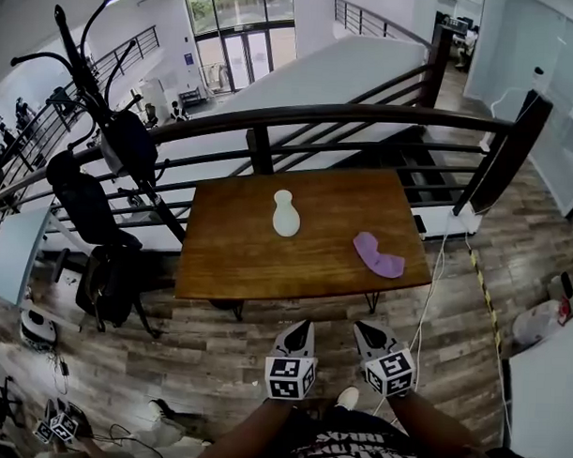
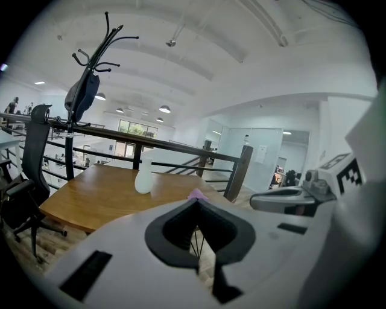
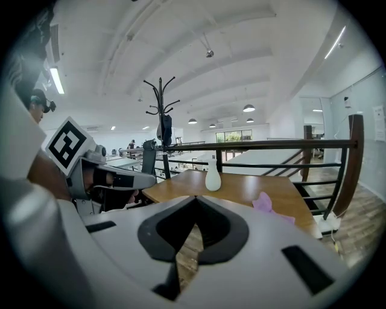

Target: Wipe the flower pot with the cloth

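Flower pot (image 1: 286, 214) stands upright about mid-table (image 1: 229, 259), a bit toward the railing (image 1: 366, 113) side. It's white, narrow at the neck and wider at the base, with nothing touching it.

Cloth (image 1: 378, 256) is purple and lies flat and loosely bunched on the table. It's to the right of the pot and clear of it, near the front-right corner. Its long axis runs diagonally, far-left to near-right.

Both grippers are off the table, over the wood floor close to the person's body, pointing at the table's near edge.
- Left gripper (image 1: 301, 329): fingers closed tip to tip, nothing between them. The pot sits ahead and slightly left in its own view (image 2: 143, 174).
- Right gripper (image 1: 365, 329): fingers closed too, also empty. The cloth shows just right of its centreline (image 3: 263, 202).

Key relation: the right gripper is the nearer one to the cloth, which lies ahead and slightly to its right. The left gripper lines up better with the pot. Either set of fingers would have to open before taking hold of anything.

Stage can't be settled: cloth flat on the table and pot free fits both a wipe yet to come and a cloth laid back down afterwards. No visible dirt or shine on the pot to tell which.
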Available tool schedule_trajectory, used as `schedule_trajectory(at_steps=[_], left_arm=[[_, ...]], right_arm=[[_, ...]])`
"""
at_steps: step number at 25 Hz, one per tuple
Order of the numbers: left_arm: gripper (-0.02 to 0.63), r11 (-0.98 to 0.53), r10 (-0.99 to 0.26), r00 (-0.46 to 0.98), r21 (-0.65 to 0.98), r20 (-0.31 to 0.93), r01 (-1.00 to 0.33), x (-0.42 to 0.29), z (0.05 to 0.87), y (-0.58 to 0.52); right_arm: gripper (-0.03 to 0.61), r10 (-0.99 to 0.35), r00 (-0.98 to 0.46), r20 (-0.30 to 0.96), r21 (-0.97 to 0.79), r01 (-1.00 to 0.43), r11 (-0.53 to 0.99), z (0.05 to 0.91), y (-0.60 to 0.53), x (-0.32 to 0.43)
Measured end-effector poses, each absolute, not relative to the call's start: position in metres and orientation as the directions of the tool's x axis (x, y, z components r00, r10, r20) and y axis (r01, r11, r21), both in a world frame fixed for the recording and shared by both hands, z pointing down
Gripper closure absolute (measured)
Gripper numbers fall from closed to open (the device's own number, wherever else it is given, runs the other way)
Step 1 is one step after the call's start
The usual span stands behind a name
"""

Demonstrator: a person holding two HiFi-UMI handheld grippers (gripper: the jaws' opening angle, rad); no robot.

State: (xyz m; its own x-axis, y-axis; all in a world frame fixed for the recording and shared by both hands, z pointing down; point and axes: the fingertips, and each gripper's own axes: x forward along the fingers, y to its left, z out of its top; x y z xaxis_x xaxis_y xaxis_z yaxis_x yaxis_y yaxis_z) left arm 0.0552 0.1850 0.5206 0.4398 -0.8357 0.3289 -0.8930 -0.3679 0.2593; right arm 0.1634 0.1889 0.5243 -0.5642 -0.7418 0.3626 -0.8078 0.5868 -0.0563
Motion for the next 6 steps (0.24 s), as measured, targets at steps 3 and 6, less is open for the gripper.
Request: schedule_trajectory(at_steps=[3, 6], left_arm=[[0.615, -0.365, -0.837, 0.436, 0.257, 0.331, -0.895, 0.0561, 0.5191, 0.1877], [0.615, -0.362, -0.839, 0.433, 0.257, 0.328, -0.896, 0.0568, 0.5175, 0.1875]], right_arm=[[0.58, -0.74, -0.567, 0.362, -0.055, -0.805, 0.59, 0.5221, 0.1915, 0.1638], [0.58, -0.74, -0.568, 0.36, -0.051, -0.804, 0.592, 0.5202, 0.1918, 0.1649]])
